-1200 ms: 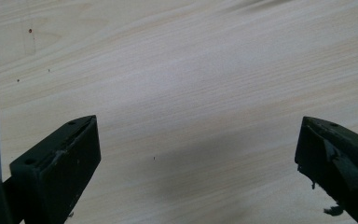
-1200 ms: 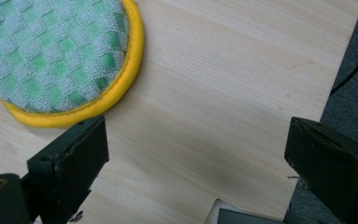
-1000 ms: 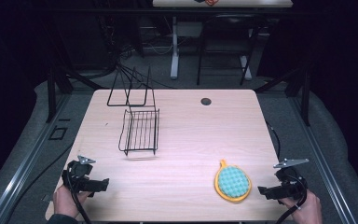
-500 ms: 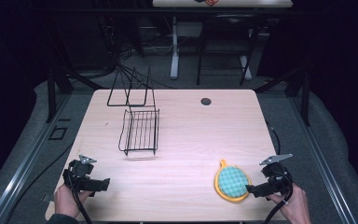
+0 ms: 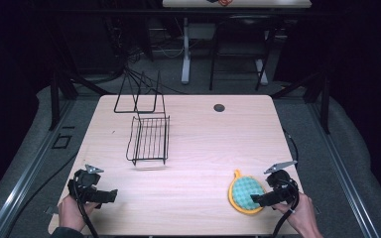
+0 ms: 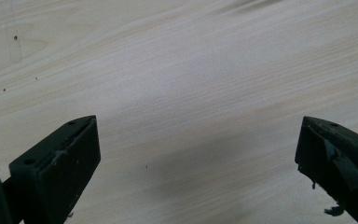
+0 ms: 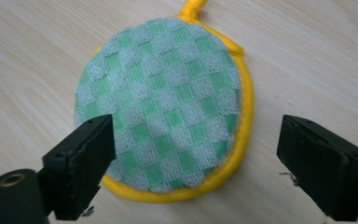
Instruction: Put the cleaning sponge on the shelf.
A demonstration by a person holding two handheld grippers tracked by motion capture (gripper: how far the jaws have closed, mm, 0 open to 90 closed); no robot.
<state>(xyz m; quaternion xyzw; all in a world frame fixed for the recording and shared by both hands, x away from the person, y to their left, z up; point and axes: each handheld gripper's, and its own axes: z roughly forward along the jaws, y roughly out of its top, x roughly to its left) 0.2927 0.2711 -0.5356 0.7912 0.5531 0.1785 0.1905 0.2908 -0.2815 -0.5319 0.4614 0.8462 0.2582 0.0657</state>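
Observation:
A round green-checked potholder (image 5: 245, 192) (image 7: 163, 107) with a yellow rim and loop lies flat near the table's front right. My right gripper (image 5: 256, 199) (image 7: 196, 172) hovers at its near right edge, open, its jaws standing either side of the potholder's near part with nothing pinched. At the front left, my left gripper (image 5: 110, 195) (image 6: 196, 172) is open over bare wood. A black wire rack (image 5: 149, 140) sits left of centre, with a black wire frame (image 5: 138, 94) standing behind it at the far edge.
The light wooden table (image 5: 203, 144) has a small dark round hole (image 5: 219, 107) near its far edge. Dark floor and metal rails surround it. Another table's legs (image 5: 186, 49) stand beyond. Bare wood lies between the rack and the potholder.
My right gripper has moved left from the table's right edge onto the potholder's near side. The left gripper has stayed where it was.

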